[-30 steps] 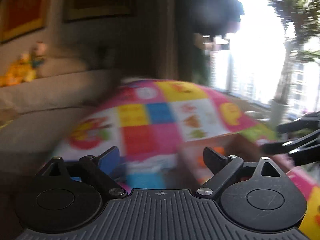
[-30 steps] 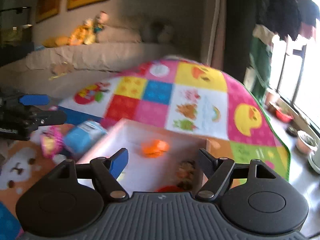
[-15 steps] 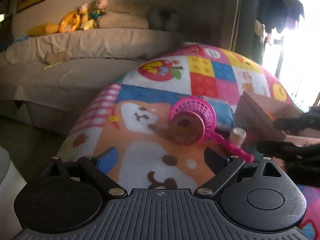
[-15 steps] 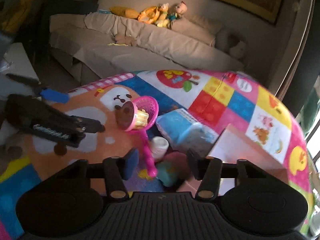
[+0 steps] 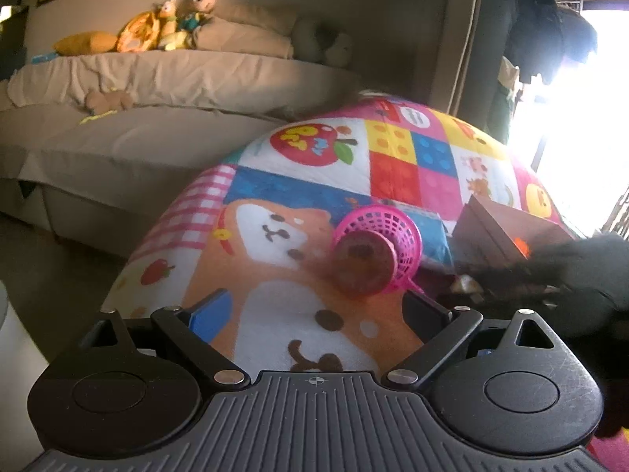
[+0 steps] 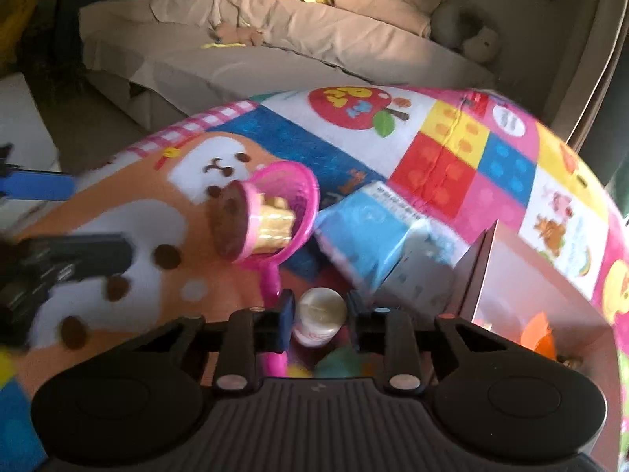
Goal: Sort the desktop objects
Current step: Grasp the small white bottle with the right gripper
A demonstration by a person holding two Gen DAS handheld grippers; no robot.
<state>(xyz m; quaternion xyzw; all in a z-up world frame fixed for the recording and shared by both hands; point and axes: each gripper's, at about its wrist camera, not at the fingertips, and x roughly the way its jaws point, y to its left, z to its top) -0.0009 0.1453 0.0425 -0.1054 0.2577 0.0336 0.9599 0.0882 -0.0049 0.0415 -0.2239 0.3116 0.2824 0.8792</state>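
1. 2 grippers are over the patchwork desk. The right gripper has just been closing its fingers around a small white bottle, which sits between them; the gap at each side is slim, and I cannot tell whether the pads already press on it.
2. To do this grab well, I judge the fingers should finish closing squarely on the bottle's body, not its rounded cap end, then lift straight up so it does not snag the pink net scoop, whose handle runs right beside the left finger.
3. From the fingers, the scoop's basket, with a round brown-topped toy in it, lies at 11 o'clock. A blue-and-white pouch lies at 1 o'clock, and the open cardboard box, the likely sorting spot, sits at 2 o'clock with orange things inside.
4. The left gripper hangs with fingers wide apart and nothing between them, aimed toward the scoop at its 1 o'clock.
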